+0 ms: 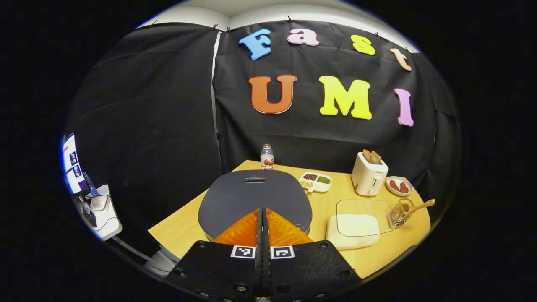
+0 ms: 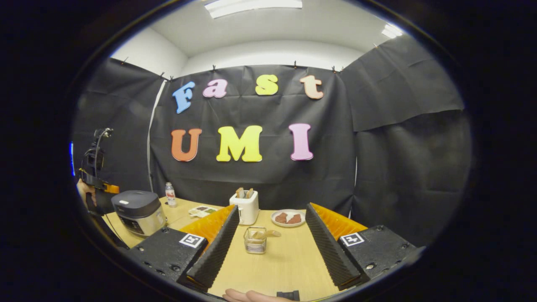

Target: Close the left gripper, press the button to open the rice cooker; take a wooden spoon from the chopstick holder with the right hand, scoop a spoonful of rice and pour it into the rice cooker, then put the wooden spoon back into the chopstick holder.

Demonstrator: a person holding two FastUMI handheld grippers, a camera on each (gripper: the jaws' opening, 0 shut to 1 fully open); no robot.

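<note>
A recording booth: black cloth walls [image 2: 398,167] around a kitchen-set wooden table [image 2: 285,260]

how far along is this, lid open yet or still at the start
Early. Done: the left gripper is shut, its fingers together over the rice cooker. In hand: it is lined up for the button press, but the lid is down. Left: the right gripper is open and empty, pointed at the chopstick holder, where the wooden spoon sits. Scooping from the rice container, pouring and returning remain.
</note>
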